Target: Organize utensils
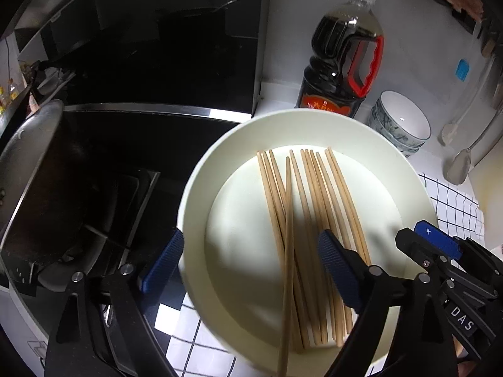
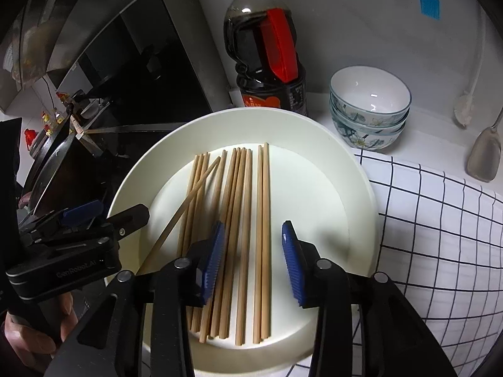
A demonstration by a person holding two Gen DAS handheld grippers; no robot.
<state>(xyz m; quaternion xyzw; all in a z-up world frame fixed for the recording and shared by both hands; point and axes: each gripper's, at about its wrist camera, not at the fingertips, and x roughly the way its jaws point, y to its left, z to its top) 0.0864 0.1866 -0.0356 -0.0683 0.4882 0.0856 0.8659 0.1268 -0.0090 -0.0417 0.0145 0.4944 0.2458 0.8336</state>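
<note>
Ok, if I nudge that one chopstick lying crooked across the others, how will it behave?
The crooked chopstick looks thin, stiff and light, so it should probably pivot or slide easily. It rests on the other chopsticks, so it may skate off them. The plate looks smooth, so expect little friction.

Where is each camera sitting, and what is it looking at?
Left wrist view: sits on the left claw, looking down at the wooden chopsticks on the white plate; its own two blue fingers show, and the right claw pokes in at the right edge.
Right wrist view: sits on the right claw, looking down at the same plate; the left claw and a hand show at its left.
Both share: plate, chopsticks, sauce bottle, stacked bowls.
</note>
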